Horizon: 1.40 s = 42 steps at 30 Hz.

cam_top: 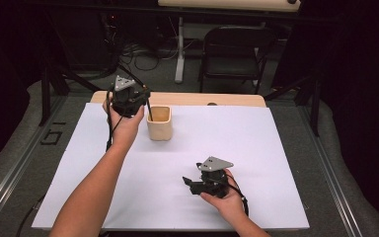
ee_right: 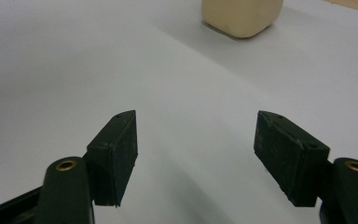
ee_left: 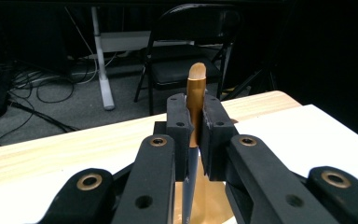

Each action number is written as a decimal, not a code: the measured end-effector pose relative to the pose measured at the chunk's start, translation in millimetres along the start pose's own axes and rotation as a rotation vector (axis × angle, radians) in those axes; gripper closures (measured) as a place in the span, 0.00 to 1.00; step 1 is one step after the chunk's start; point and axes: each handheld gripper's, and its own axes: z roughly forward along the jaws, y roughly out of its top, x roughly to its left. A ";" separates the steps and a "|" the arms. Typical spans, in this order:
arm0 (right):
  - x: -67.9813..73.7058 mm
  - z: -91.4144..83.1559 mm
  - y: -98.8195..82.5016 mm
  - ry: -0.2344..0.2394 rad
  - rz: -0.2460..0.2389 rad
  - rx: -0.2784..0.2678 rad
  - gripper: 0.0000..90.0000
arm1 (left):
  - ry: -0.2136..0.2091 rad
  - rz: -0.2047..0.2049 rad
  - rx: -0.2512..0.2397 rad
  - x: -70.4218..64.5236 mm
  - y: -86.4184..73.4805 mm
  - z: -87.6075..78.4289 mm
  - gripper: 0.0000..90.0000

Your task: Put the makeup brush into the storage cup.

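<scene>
Brush with a gold metal ferrule, tan bristle tip and dark handle [ee_left: 196, 100] stands clamped between the pads of the left tongs [cam_top: 134, 95], bristles pointing up and away in the left gripper view, the handle running down toward the beige, rounded-square cup [cam_top: 159, 122]. In the high view those tongs sit just left of the cup, near the far left corner of the white-covered surface [cam_top: 256, 148], with the dark handle slanting into the cup's mouth. Right tongs [cam_top: 191, 185] rest low near the front edge of the surface, well apart from the cup, jaws spread wide with nothing between them; in the right gripper view the cup [ee_right: 242, 16] sits far ahead. No brand, label or writing can be read on the brush or the cup
</scene>
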 end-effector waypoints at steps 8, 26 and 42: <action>0.1 -0.3 0.1 0.001 0.000 -0.003 0.34 | 0.006 0.010 0.015 -1.1 -3.0 8.4 0.93; -0.1 -0.8 0.2 0.001 -0.002 -0.011 0.34 | -0.010 0.034 0.053 -11.4 -10.0 26.5 0.93; 0.2 -0.7 0.1 0.004 -0.007 -0.006 0.34 | -0.011 0.073 0.096 -13.8 -14.6 32.9 0.93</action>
